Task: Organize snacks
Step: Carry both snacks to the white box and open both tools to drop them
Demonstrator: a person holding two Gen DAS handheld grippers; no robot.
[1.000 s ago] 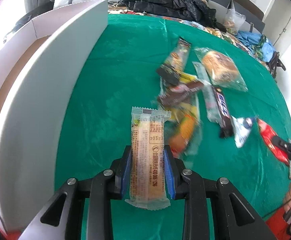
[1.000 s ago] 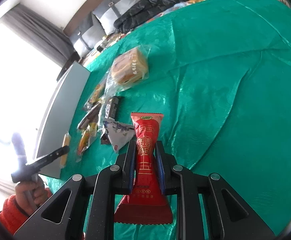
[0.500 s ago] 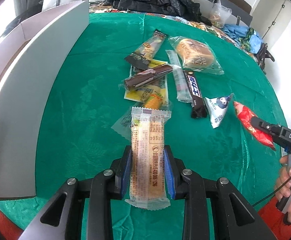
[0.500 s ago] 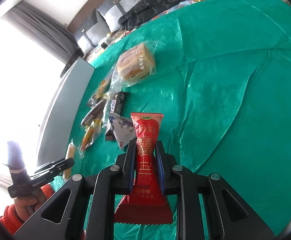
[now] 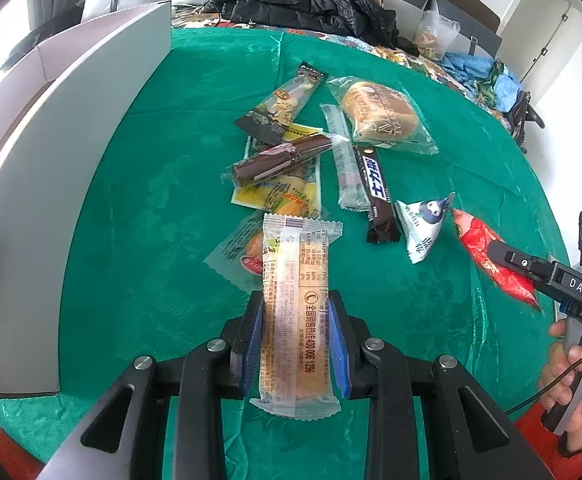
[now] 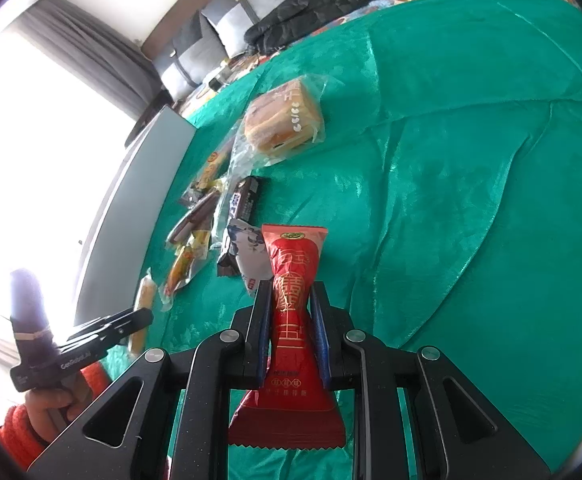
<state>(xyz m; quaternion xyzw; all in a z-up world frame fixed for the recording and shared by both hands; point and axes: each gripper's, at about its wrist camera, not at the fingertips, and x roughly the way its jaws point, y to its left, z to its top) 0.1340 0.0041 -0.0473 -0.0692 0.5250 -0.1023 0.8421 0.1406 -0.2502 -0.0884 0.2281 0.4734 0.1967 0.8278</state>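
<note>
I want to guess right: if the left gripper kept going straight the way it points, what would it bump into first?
Probably the clear-wrapped snack lying just past the long cake bar that the left gripper holds, though depth is hard to judge.

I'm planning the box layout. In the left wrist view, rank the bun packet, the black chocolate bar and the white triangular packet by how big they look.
1. bun packet, largest.
2. black chocolate bar, long but narrow.
3. white triangular packet.
The last two cover similar areas, and the fisheye lens distorts them, so I would not rank them firmly.
</note>
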